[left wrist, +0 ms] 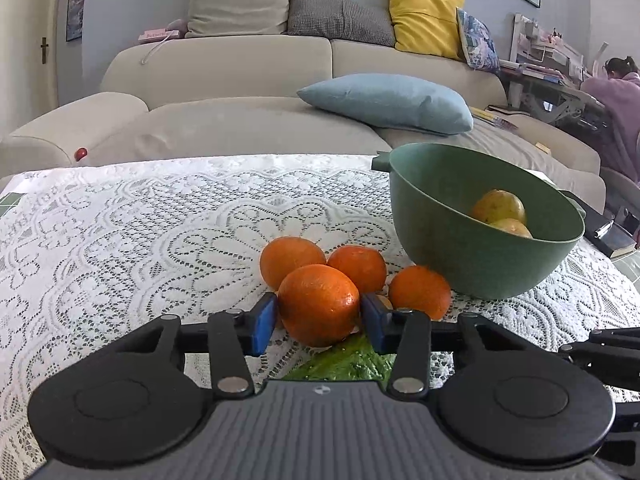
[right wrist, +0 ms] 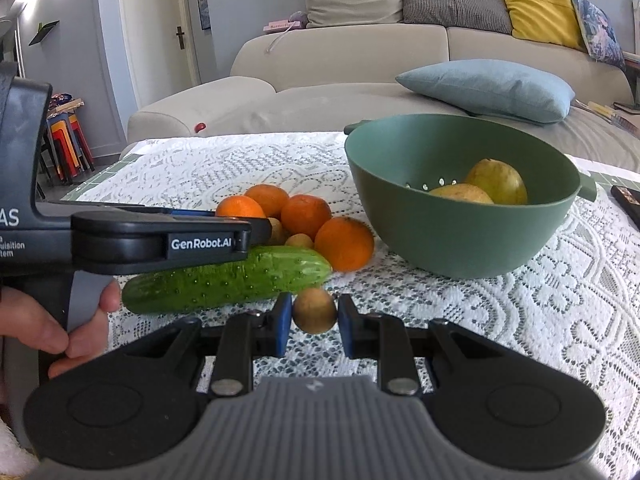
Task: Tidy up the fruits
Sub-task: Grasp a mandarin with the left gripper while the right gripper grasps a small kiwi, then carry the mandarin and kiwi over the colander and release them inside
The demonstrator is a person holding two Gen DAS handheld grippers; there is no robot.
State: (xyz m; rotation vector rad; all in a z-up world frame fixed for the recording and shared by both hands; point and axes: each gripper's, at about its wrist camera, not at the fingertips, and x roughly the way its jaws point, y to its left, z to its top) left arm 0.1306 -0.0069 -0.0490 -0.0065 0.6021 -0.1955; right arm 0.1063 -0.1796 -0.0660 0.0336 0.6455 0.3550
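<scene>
Gripping the nearest orange (left wrist: 319, 305), your left tongs (left wrist: 319, 322) have both blue pads (left wrist: 264, 326) pressed against the fruit's flanks; the orange sits at the front of a cluster of four oranges on the lace-covered bench (left wrist: 120, 240), to the left of the green colander bowl (left wrist: 476, 256). Three more oranges lie close by: two behind the gripped one (left wrist: 290, 256) (left wrist: 358, 266) and one (left wrist: 420, 290) just beside the bowl's base. Your right tongs (right wrist: 315, 322) are clenched on a small brown round fruit (right wrist: 315, 311), in front of the bowl and to its left, just beside the cucumber's tip. The cucumber (right wrist: 224, 284) lies lengthwise on the bench, left of the bowl and touching the nearest orange. Two yellow-green pears (right wrist: 498, 182) (right wrist: 460, 194) rest inside the bowl, against its far right wall. Small tan fruits (right wrist: 300, 241) lie among the oranges, left of the bowl. In the right wrist view your left hand (right wrist: 60, 332) wraps the other tool's handle.
</scene>
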